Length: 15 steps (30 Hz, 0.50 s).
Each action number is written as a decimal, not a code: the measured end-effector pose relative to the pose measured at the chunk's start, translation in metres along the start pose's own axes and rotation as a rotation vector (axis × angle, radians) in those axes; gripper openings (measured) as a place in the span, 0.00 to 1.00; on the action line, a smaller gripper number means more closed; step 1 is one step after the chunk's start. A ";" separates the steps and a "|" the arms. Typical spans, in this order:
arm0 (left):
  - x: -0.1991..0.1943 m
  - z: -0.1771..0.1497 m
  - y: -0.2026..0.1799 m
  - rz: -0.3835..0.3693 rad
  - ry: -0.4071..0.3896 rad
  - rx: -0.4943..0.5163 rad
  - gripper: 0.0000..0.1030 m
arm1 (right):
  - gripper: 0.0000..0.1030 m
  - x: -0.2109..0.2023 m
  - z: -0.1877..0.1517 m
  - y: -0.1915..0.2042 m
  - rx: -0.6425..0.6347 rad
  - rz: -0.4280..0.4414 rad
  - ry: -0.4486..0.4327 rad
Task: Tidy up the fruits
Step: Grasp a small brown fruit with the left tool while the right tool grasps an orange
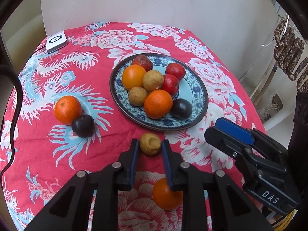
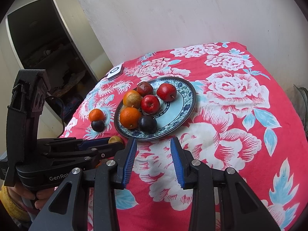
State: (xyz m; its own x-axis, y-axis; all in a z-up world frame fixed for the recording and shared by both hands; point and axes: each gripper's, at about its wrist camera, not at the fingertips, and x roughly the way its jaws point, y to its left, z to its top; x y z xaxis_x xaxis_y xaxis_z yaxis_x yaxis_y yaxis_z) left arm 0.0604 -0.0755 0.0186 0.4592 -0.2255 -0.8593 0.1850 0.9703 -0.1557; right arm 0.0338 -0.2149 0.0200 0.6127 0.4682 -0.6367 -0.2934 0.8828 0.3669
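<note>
A blue-patterned plate (image 1: 202, 96) (image 2: 188, 96) on the red floral tablecloth holds several fruits: oranges, tan fruits, red fruits and a dark plum. Just in front of the plate, my left gripper (image 1: 150, 143) (image 2: 113, 143) is shut on a small tan fruit (image 1: 150, 144) (image 2: 115, 139), with a pad pressing each side. Left of the plate lie a loose orange (image 1: 67, 109) (image 2: 96, 115) and a dark plum (image 1: 83, 125) (image 2: 97, 125), touching each other. Another orange (image 1: 163, 198) lies under the left gripper's fingers. My right gripper (image 2: 153, 140) (image 1: 213, 128) hovers open near the plate's front right, with nothing in it.
A white device (image 1: 56, 41) (image 2: 115, 72) with a black cable (image 1: 17, 96) sits at the table's far left corner. A wall stands behind the table. Dried sausages (image 1: 288, 53) hang off to the right. A hand in a yellow sleeve (image 2: 11, 202) holds the left gripper.
</note>
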 end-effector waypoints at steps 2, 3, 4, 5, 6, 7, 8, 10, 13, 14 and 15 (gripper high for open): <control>0.000 0.000 0.000 -0.003 -0.001 0.001 0.24 | 0.37 0.000 0.000 0.000 0.001 0.001 0.000; -0.001 0.000 0.000 -0.005 -0.003 0.002 0.24 | 0.37 0.000 0.000 0.000 0.001 0.001 0.000; -0.002 0.000 0.000 -0.006 -0.006 0.002 0.24 | 0.37 0.000 0.000 0.000 -0.001 -0.001 0.000; -0.003 -0.001 -0.001 -0.008 -0.009 0.003 0.24 | 0.37 0.000 -0.001 0.001 -0.003 -0.002 0.001; -0.005 0.000 0.000 -0.010 -0.013 0.003 0.24 | 0.37 0.000 -0.001 0.001 -0.004 -0.002 0.001; -0.006 -0.001 0.000 -0.012 -0.016 0.003 0.24 | 0.37 0.000 -0.002 0.002 -0.007 -0.003 0.002; -0.008 -0.001 0.000 -0.013 -0.020 0.003 0.24 | 0.37 0.001 -0.002 0.003 -0.009 -0.004 0.003; -0.011 -0.001 0.001 -0.013 -0.025 0.002 0.24 | 0.37 0.000 -0.003 0.005 -0.015 -0.004 0.004; -0.016 -0.002 0.003 -0.014 -0.031 0.000 0.24 | 0.37 -0.001 -0.003 0.009 -0.024 -0.006 0.008; -0.018 -0.003 0.003 -0.014 -0.034 -0.001 0.24 | 0.37 -0.001 -0.004 0.010 -0.027 -0.006 0.009; -0.019 -0.003 0.004 -0.013 -0.035 -0.002 0.24 | 0.37 -0.002 -0.004 0.011 -0.029 -0.006 0.010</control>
State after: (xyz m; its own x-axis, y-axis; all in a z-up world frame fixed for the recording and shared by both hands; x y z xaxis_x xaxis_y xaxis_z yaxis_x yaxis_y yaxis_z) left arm 0.0493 -0.0668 0.0328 0.4869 -0.2414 -0.8395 0.1898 0.9673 -0.1681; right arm 0.0267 -0.2062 0.0226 0.6073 0.4630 -0.6457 -0.3107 0.8863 0.3434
